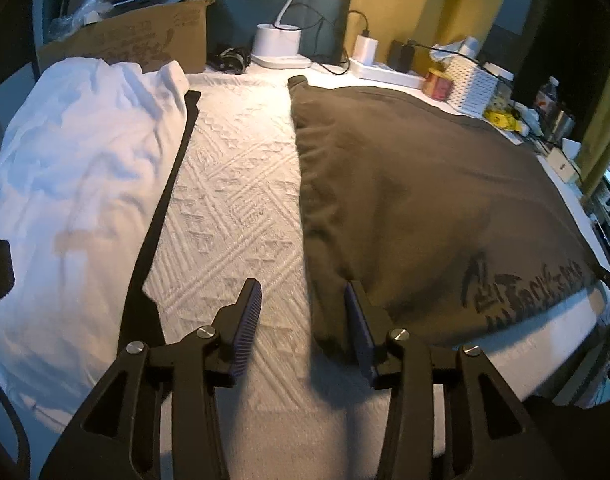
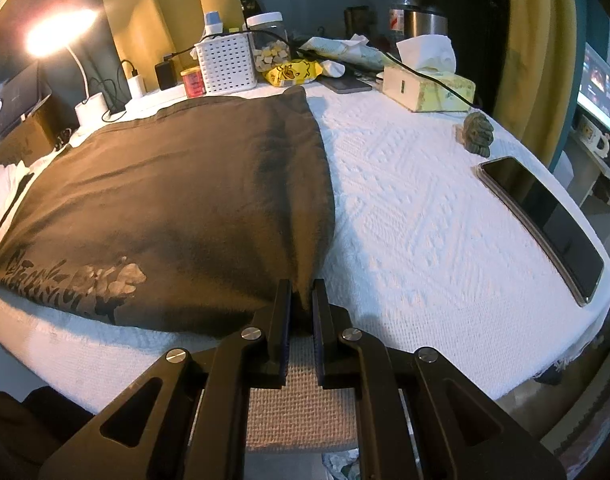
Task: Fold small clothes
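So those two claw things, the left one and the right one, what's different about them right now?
The left gripper is open, its jaws spread beside the near left corner of the brown shirt and holding nothing; the right gripper is shut on that shirt's near right corner. The left has white shirt to its side; the right has a phone. Both sit at the table's near edge.

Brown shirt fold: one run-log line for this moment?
left gripper: open, at near-left corner of brown shirt | right gripper: shut on near-right corner | white garment: left, untouched
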Available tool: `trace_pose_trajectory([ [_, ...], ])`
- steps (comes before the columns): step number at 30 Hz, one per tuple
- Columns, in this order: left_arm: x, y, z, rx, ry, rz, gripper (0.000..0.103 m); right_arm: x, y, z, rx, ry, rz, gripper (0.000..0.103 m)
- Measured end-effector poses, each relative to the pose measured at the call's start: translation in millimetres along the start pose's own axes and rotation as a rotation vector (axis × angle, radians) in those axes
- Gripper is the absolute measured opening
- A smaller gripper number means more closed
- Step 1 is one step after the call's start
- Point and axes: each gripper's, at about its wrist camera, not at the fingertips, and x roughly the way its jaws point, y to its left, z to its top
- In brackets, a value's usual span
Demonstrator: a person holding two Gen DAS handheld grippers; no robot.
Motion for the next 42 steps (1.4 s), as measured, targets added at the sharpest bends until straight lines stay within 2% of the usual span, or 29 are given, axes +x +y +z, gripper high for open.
trace_pose_trajectory([
  [4,4.5,-3.4,12.2,0.019,-0.009,0.003,0.043,2.7,-0.3,1.9,-0.001,0.004,-0.002,0.011],
  [8,14.3,-0.4,29.4,0.03,-0.012,0.017,0.043,6.2,-2.5,5.0,0.009,0.01,-0.005,0.023],
  [11,22.6,0.2,41.8,0.026,-0.014,0.009,0.043,10.3,-6.2,8.6,0.009,0.006,-0.023,0.035],
  [20,48.5,-7.4,68.0,0.067,0.008,-0.002,0.043,22.3,-13.2,22.9,0.031,0.009,-0.037,0.036],
  [25,62.2,-5.6,79.8,0.079,0.02,-0.034,0.043,29.7,-14.6,32.5,0.032,0.017,-0.041,0.036],
  [29,72.0,-9.3,84.9,0.127,0.021,-0.045,0.041,33.5,-17.1,37.1,0.038,0.02,-0.049,0.036],
  [30,73.0,-10.2,86.0,0.139,0.013,-0.04,0.029,33.8,-17.4,37.8,0.04,0.021,-0.052,0.036],
  [31,74.2,-10.1,86.9,0.145,0.011,-0.03,0.01,33.9,-16.9,38.2,0.04,0.022,-0.053,0.036],
  [33,75.5,-9.1,88.9,0.145,0.015,-0.046,0.003,33.4,-16.1,39.2,0.039,0.026,-0.058,0.036],
  [35,73.5,-10.3,87.4,0.16,0.006,-0.032,0.003,32.1,-15.7,40.3,0.041,0.028,-0.065,0.037],
  [37,71.1,-8.0,85.9,0.159,-0.003,-0.015,0.003,28.0,-15.9,40.8,0.055,0.025,-0.071,0.059],
  [38,69.0,-4.7,85.0,0.151,-0.007,-0.008,0.003,24.5,-16.7,40.4,0.069,0.018,-0.07,0.073],
  [39,67.2,-0.1,83.6,0.141,-0.01,-0.004,0.003,21.0,-17.9,39.5,0.084,0.014,-0.067,0.076],
  [42,63.7,10.1,80.3,0.116,-0.012,-0.026,0.003,12.8,-18.3,36.1,0.096,0.017,-0.069,0.077],
])
